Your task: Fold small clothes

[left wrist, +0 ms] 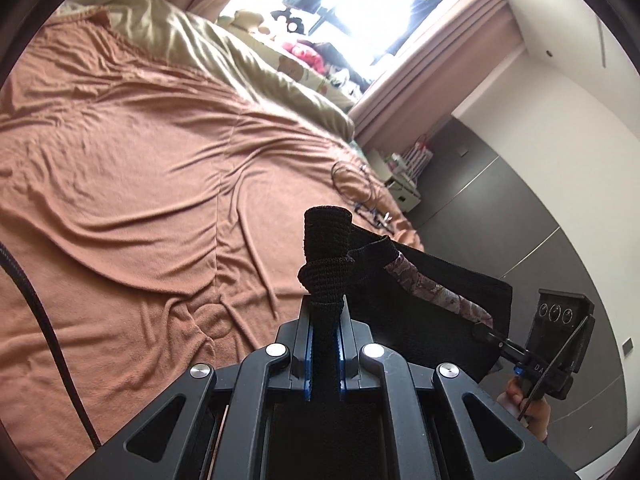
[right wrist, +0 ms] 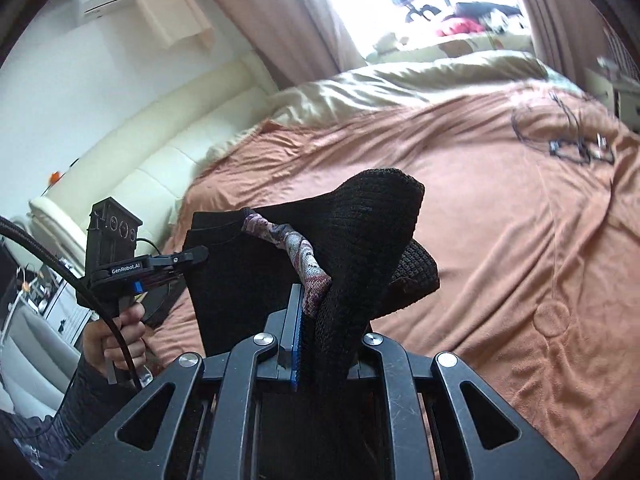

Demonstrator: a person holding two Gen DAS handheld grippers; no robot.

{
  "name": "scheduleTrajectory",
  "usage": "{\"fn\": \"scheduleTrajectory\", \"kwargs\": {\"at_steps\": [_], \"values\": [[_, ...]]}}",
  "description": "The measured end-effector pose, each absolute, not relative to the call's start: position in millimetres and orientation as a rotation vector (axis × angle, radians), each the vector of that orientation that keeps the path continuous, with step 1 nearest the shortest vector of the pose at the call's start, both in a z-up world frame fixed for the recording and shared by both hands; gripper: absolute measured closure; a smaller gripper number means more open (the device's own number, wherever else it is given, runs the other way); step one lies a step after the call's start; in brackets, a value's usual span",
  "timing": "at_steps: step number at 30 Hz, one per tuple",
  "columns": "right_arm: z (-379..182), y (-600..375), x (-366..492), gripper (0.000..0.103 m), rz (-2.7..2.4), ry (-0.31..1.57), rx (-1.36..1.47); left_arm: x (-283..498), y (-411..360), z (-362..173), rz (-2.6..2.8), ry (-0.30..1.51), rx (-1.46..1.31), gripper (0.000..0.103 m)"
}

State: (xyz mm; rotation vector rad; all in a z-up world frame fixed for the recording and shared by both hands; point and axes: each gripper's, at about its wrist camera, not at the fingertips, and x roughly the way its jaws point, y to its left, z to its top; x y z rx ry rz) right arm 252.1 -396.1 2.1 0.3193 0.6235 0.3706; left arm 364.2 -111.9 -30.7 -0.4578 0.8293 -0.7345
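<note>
- The black knit garment [left wrist: 432, 312] hangs in the air above the bed, stretched between the two grippers — one top corner pinched in each.
- A patterned pink-and-grey band [left wrist: 436, 288] runs along the garment's upper edge from one gripper toward the other.
- In the left wrist view, the left gripper [left wrist: 325, 320] has its jaws closed tight on a bunched corner of the knit; a rolled stub of fabric stands up past the fingertips.
- The blue pads [left wrist: 307, 344] press the cloth from both sides with no gap showing.
- In the right wrist view, the right gripper [right wrist: 320, 336] is clamped on the other corner; the knit bulges out above the jaws in a thick fold and the patterned band enters the pinch on the left side.
- Each gripper also shows in the other's view, off to the side, nipping the far corner of the cloth; a hand [right wrist: 120, 336] wraps the left gripper's handle.
- Below lies the orange-brown blanket [left wrist: 140, 160], wrinkled, with a beige duvet [left wrist: 224, 60] beyond it toward the window.
- A loose black cable [right wrist: 560, 136] lies on the blanket, well apart from the garment.
</note>
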Motion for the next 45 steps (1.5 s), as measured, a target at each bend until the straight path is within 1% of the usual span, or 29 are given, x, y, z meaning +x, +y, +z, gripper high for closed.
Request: {"fn": "scheduleTrajectory", "kwargs": {"at_steps": [9, 13, 20, 28, 34, 36, 45], "values": [[60.2, -337.2, 185.1, 0.094, 0.435, 0.487, 0.183, 315.6, -58.7, 46.4, -0.74, 0.657, -0.451, 0.094], [71.6, -310.2, 170.5, 0.094, 0.458, 0.458, 0.128, 295.0, -25.0, 77.1, -0.718, 0.585, -0.449, 0.095], [88.1, -260.8, 157.1, 0.094, 0.53, 0.427, 0.074, 257.3, 42.4, 107.9, -0.654, 0.512, -0.445, 0.095], [91.8, -196.2, 162.5, 0.094, 0.651, 0.42, 0.013, 236.9, 120.8, 115.6, -0.554, 0.46, -0.447, 0.095], [86.4, -153.9, 182.2, 0.094, 0.734, 0.426, -0.012, 233.0, 181.3, 115.2, -0.472, 0.436, -0.431, 0.095], [86.6, -149.9, 217.9, 0.094, 0.756, 0.437, -0.012, 234.6, 202.5, 114.5, -0.44, 0.436, -0.434, 0.095], [81.5, -101.5, 249.5, 0.094, 0.832, 0.464, -0.047, 242.3, 289.0, 121.6, -0.332, 0.403, -0.437, 0.095]]}}
